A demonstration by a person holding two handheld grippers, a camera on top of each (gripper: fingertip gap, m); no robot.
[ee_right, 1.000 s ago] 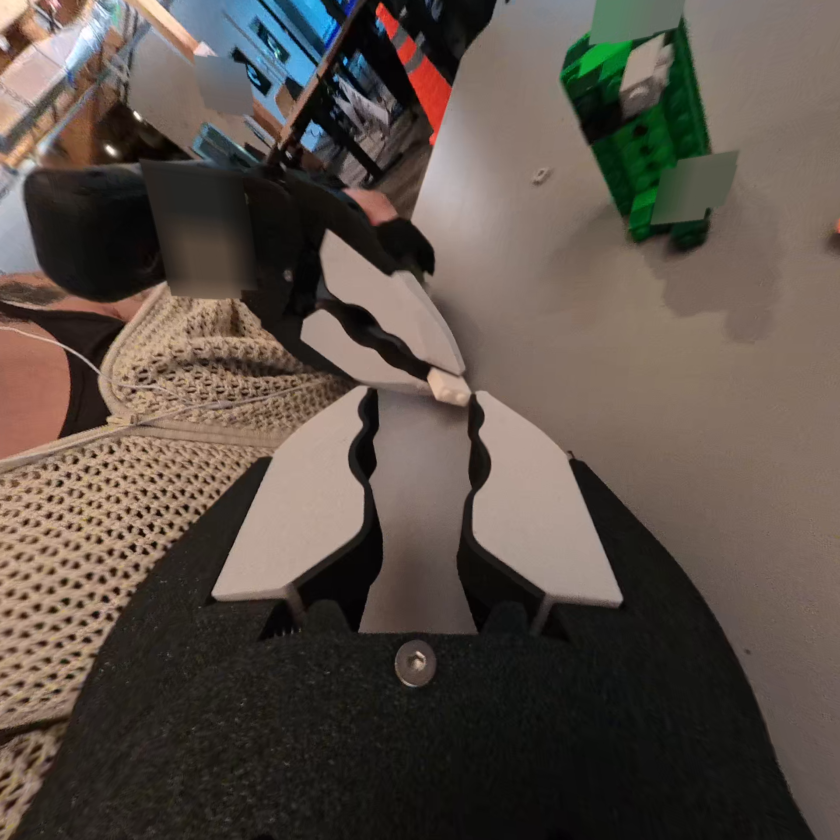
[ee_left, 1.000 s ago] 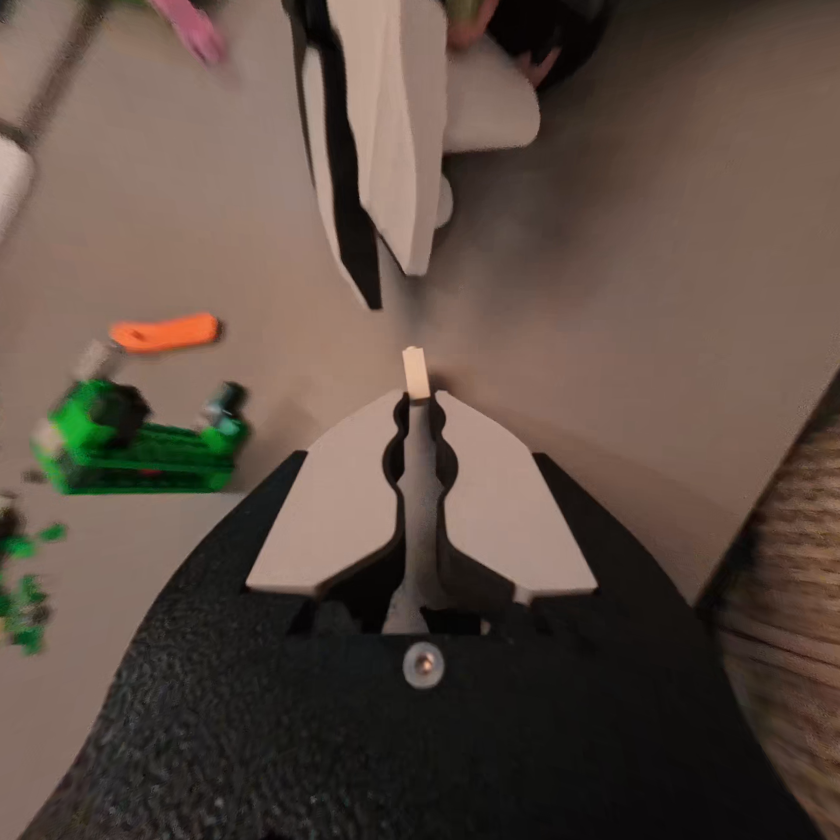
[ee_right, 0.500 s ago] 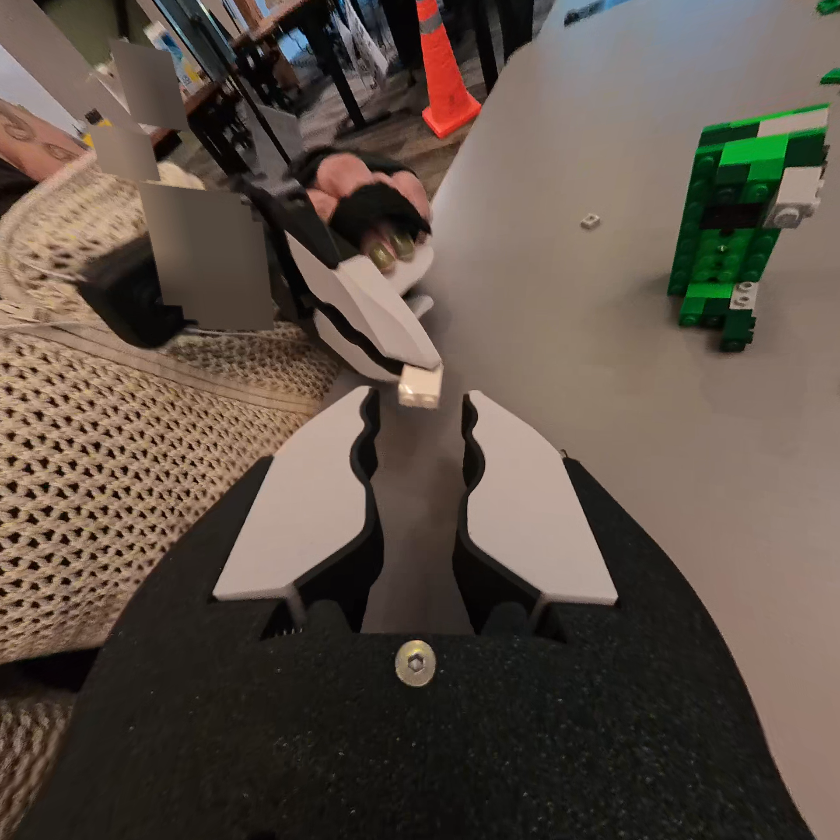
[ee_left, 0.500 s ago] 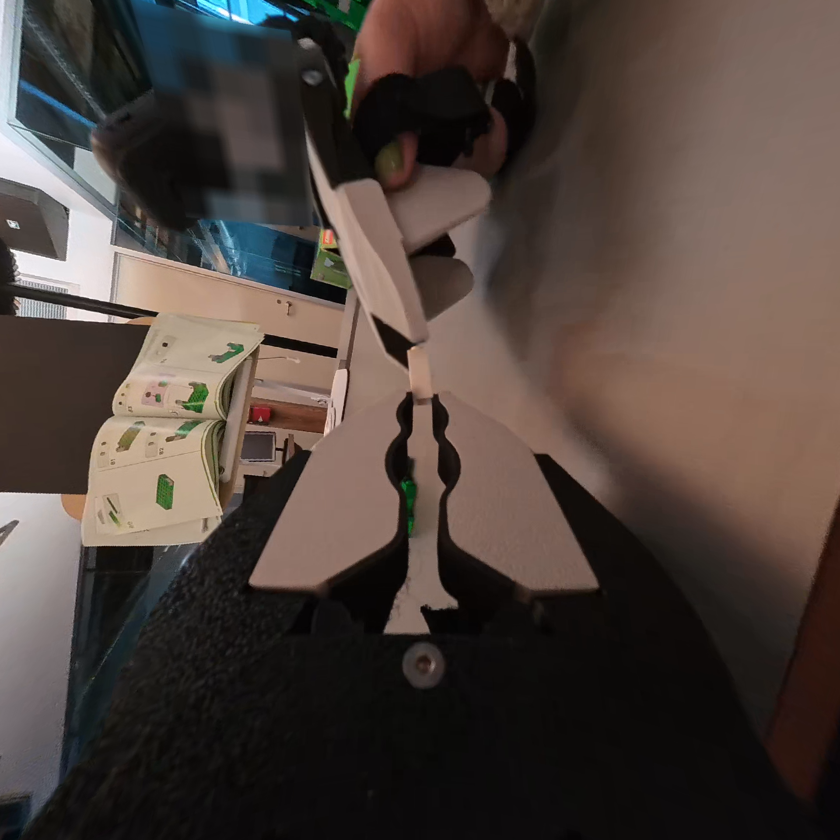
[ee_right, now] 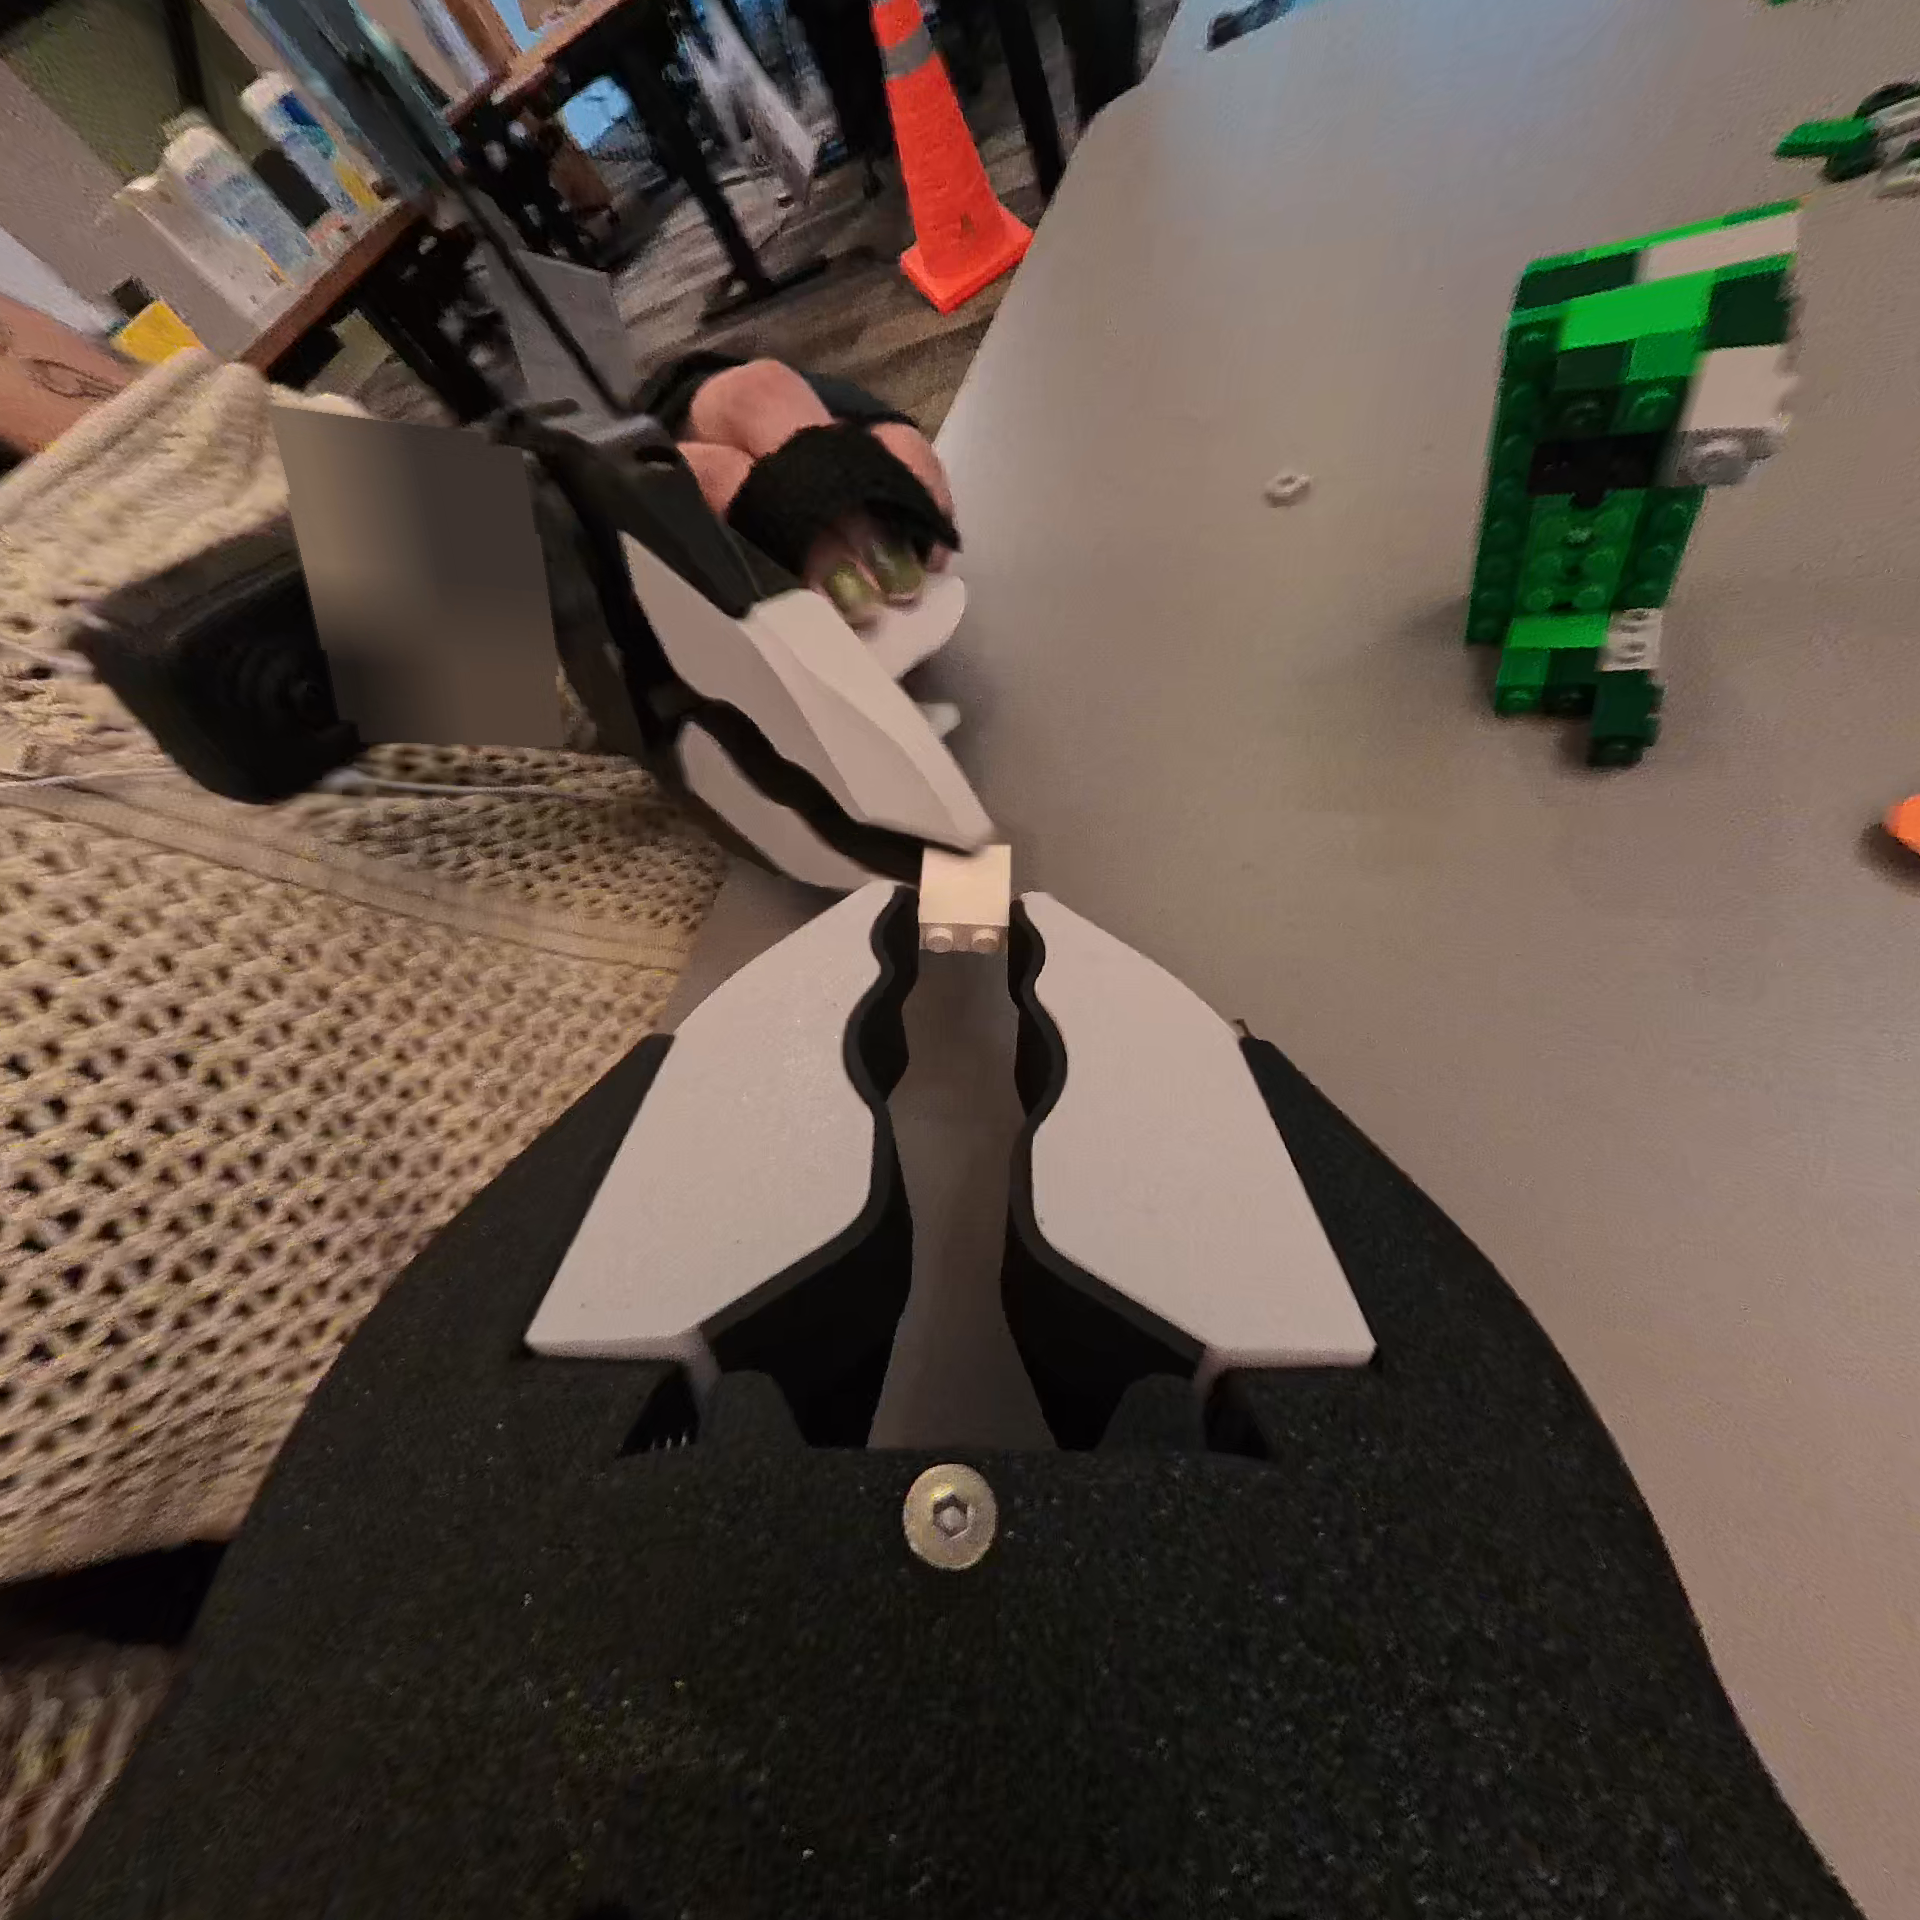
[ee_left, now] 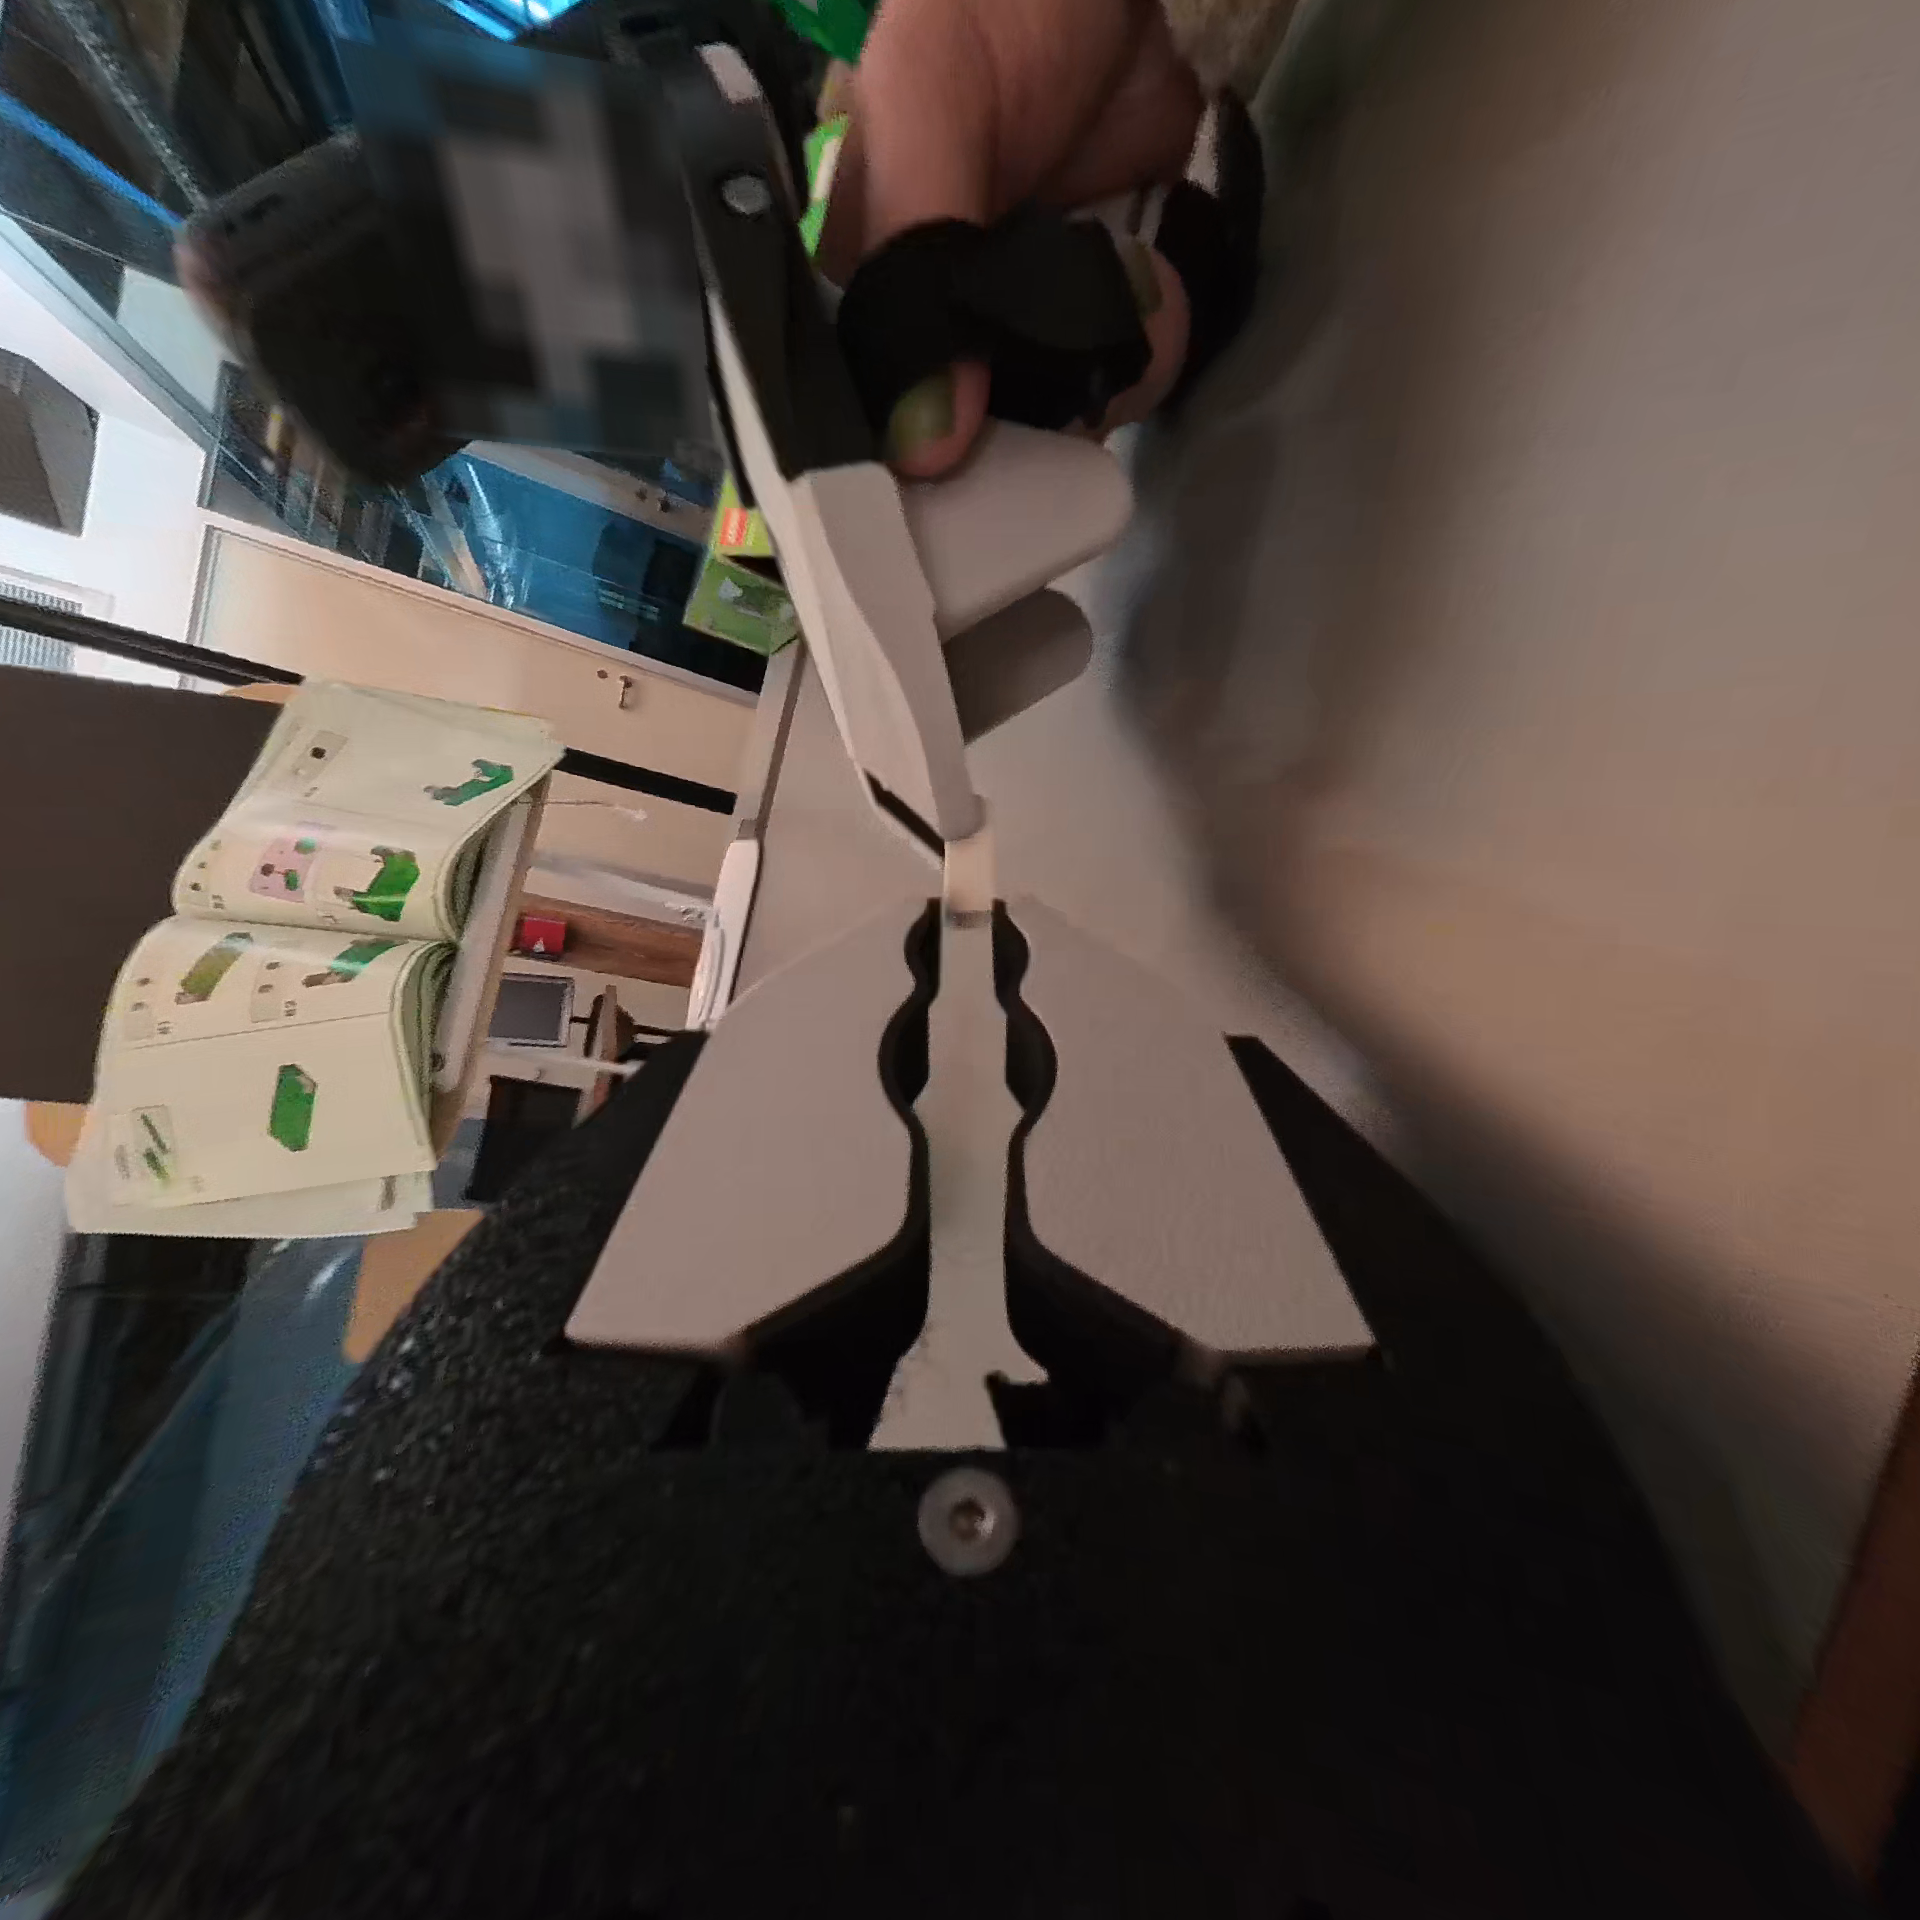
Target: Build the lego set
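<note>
Two hand-held grippers are meeting tip to tip over the near edge of a grey counter [ee_right: 1351, 935], sharing one small white brick [ee_right: 966, 899]. The left gripper [ee_left: 968, 902] is pinching the brick's end between its nearly closed tips, with the brick sticking out beyond them. In the right wrist view the right gripper [ee_right: 964, 925] is now bracketing the brick's studded end, its fingertips [ee_right: 1039, 920] sitting right against the two short sides; whether they are squeezing it cannot be told. Half a second ago those jaws were standing wider, with the brick hanging just beyond them; they have since narrowed and come up around it.

Taking the white brick as landmark: a green lego figure [ee_right: 1621, 468] with white patches is standing upright on the counter, well beyond and to the right in the right wrist view, in much the same place as before. A tiny grey piece [ee_right: 1288, 485] is lying between the brick and the figure. An orange traffic cone [ee_right: 940, 166] is standing on the floor far behind. In the left wrist view, an open instruction booklet [ee_left: 301, 945] is propped well to the left of the brick, as it was half a second earlier.
</note>
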